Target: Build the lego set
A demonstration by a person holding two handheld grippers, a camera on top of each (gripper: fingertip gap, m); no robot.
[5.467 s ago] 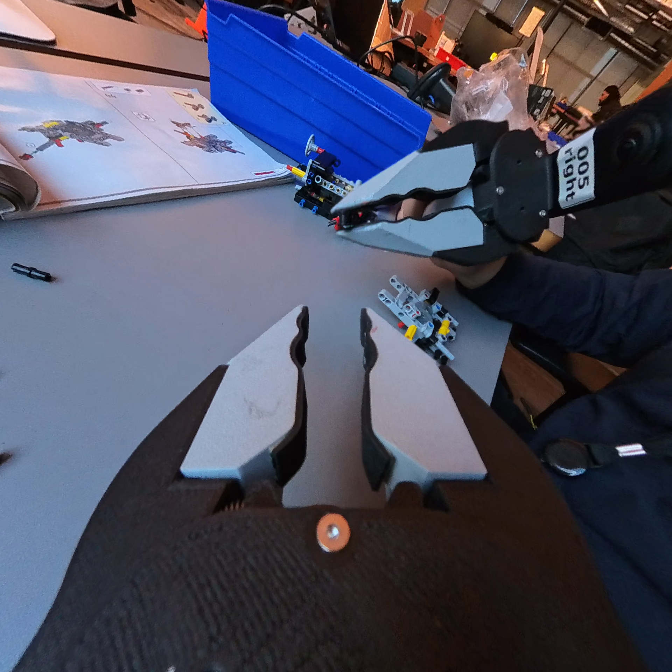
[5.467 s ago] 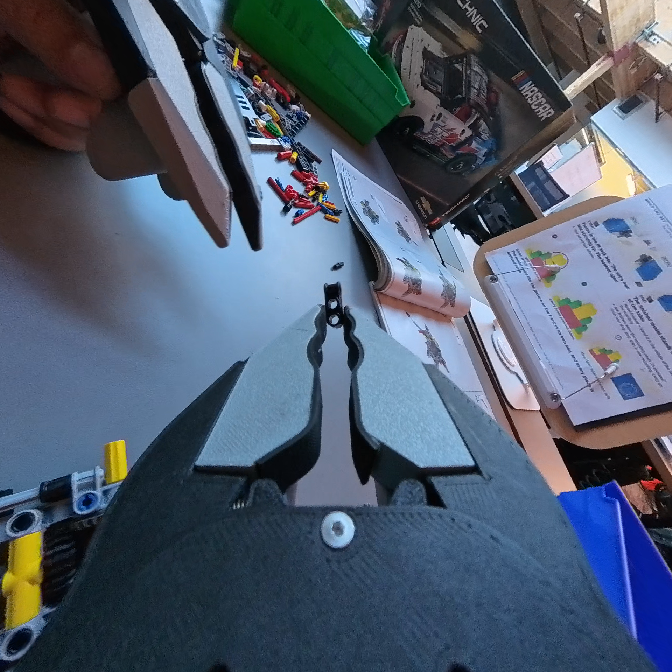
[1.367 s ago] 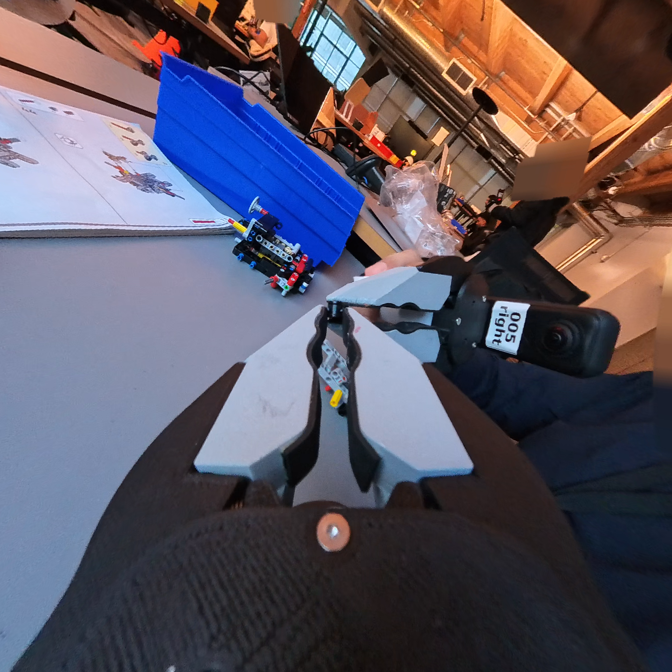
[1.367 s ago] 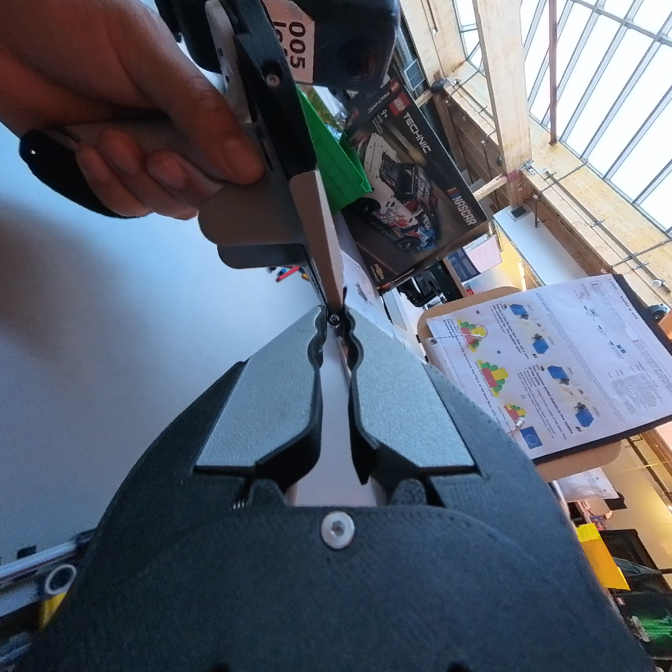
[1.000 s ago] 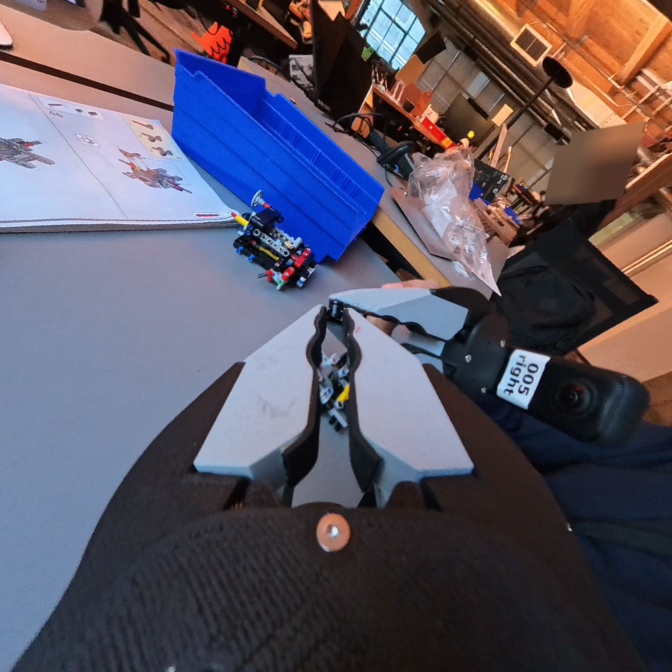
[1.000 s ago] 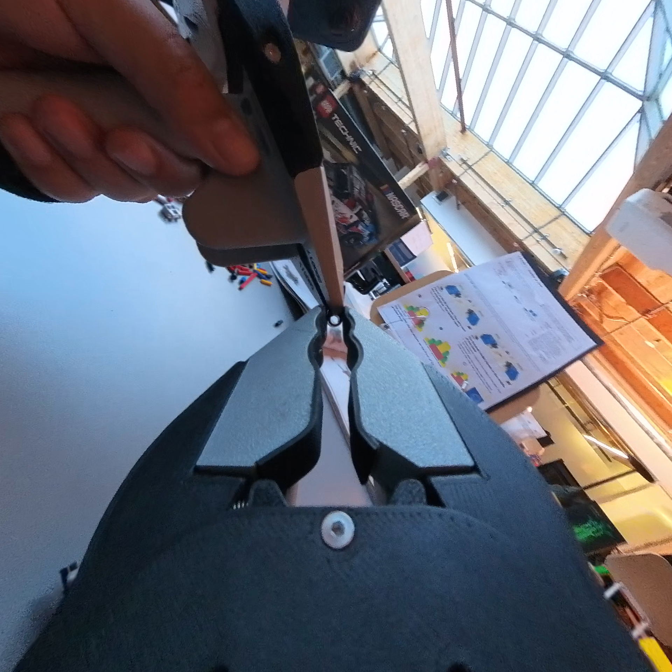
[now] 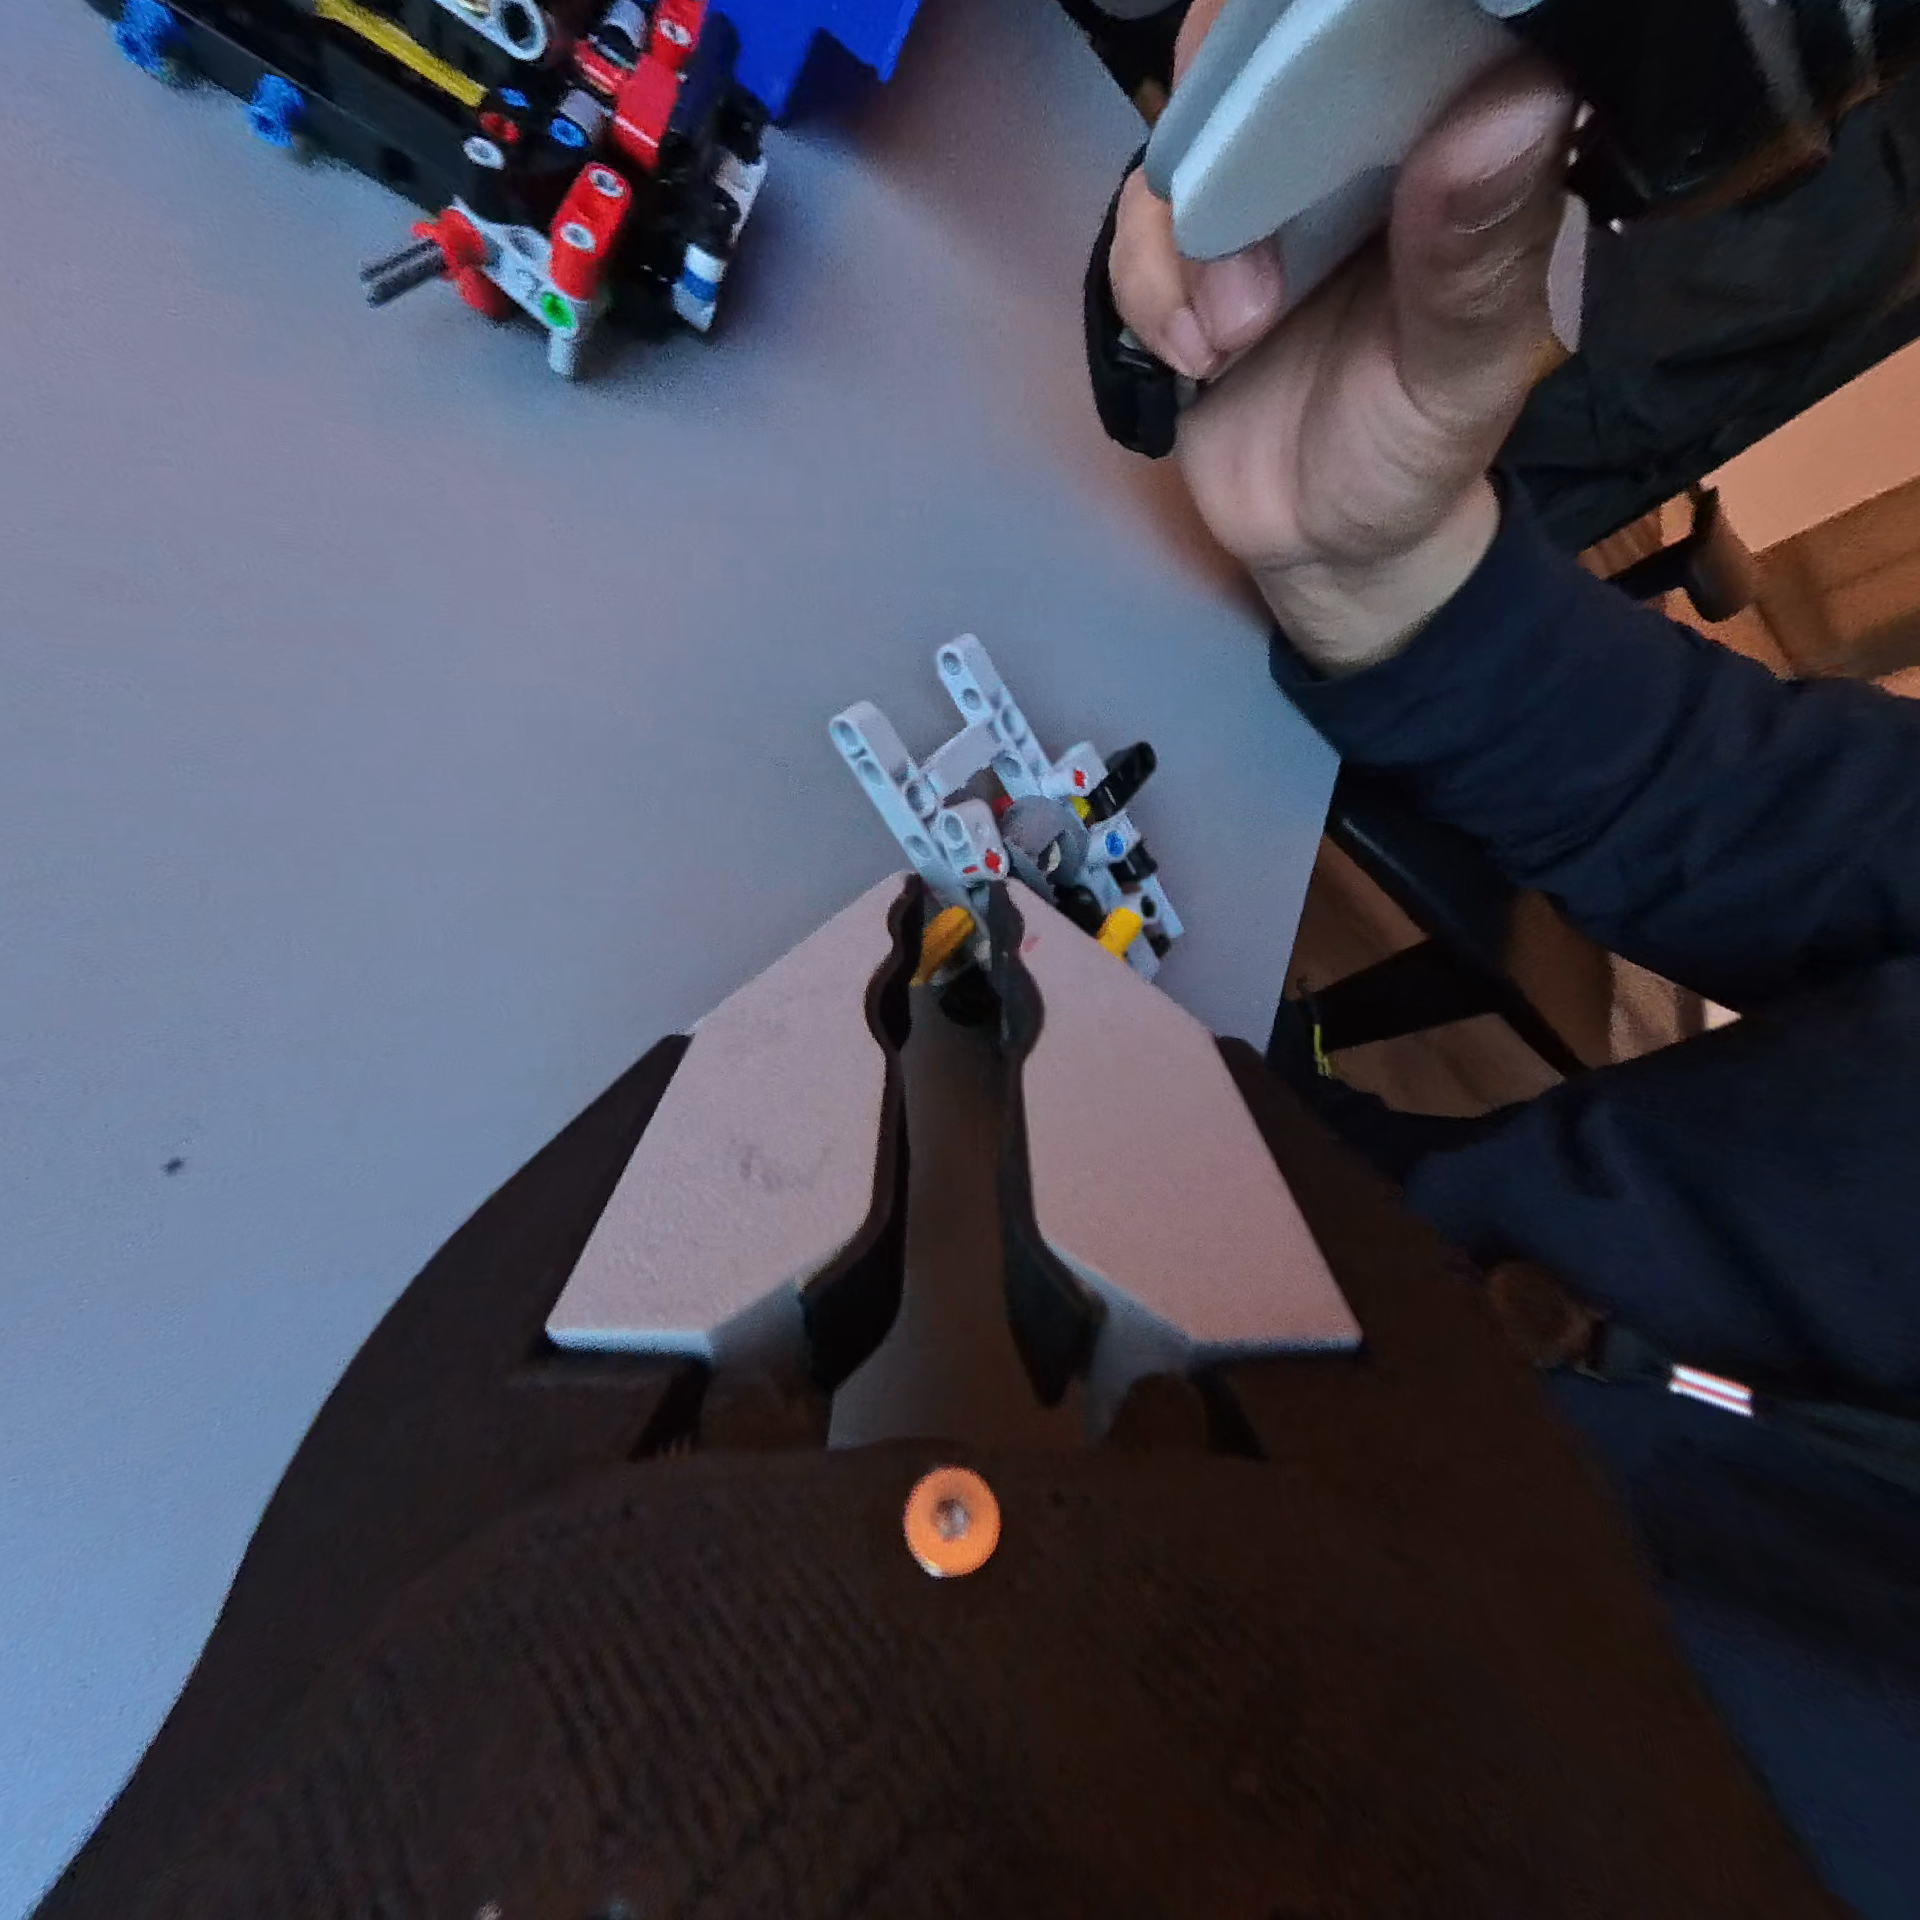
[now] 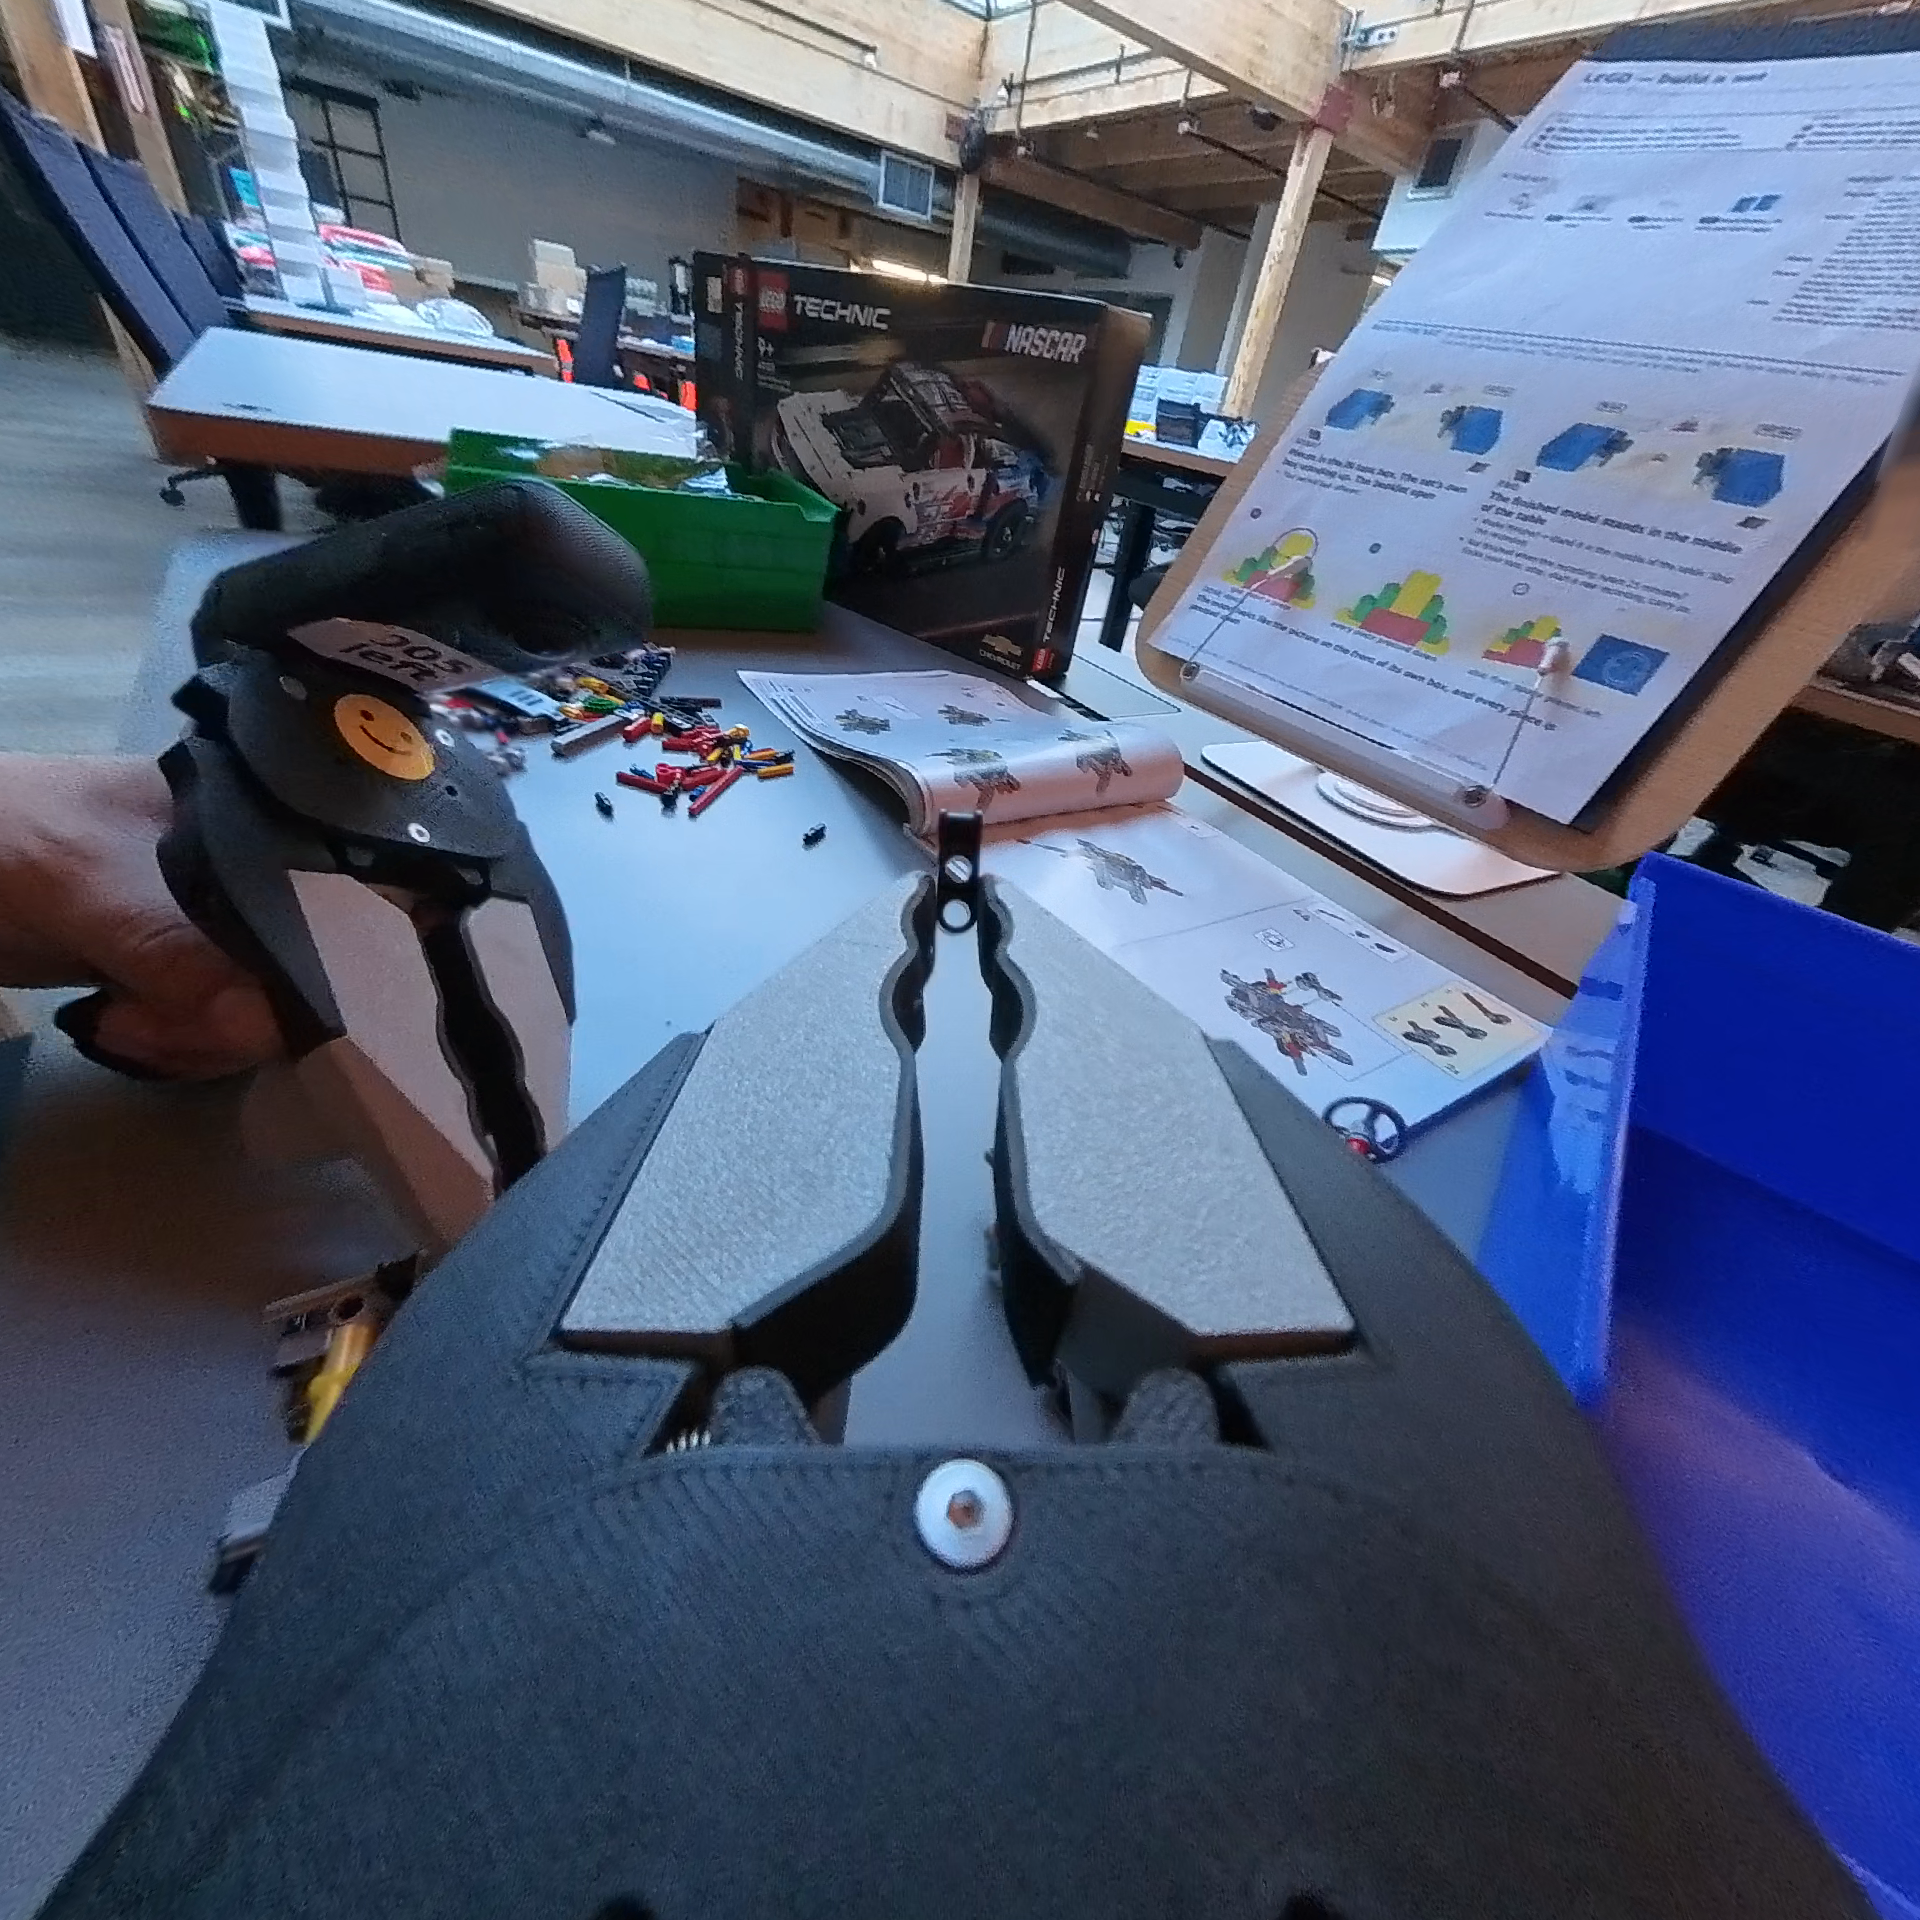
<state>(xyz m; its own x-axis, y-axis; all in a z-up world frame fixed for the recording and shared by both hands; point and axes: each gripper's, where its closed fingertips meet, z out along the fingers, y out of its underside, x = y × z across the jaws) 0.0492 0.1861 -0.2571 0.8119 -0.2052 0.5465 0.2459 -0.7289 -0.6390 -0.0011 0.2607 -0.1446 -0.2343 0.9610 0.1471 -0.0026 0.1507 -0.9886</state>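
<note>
Frame (image 7: 1003,800) sits at my left claw's (image 7: 951,940) twelve near the table (image 7: 520,727) edge, nipped narrowly by its yellow pin, so a twist could drop it, while my right claw (image 8: 956,914), nearly shut, could lose its black link (image 8: 956,868).

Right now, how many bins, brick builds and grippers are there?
Bins: 2 (blue bin, green bin)
Brick builds: 2 (grey build gripped in the jaws of the left gripper, black-and-red build)
Grippers: 2 (left gripper, and right gripper pinching a black link)
Total: 6
</note>
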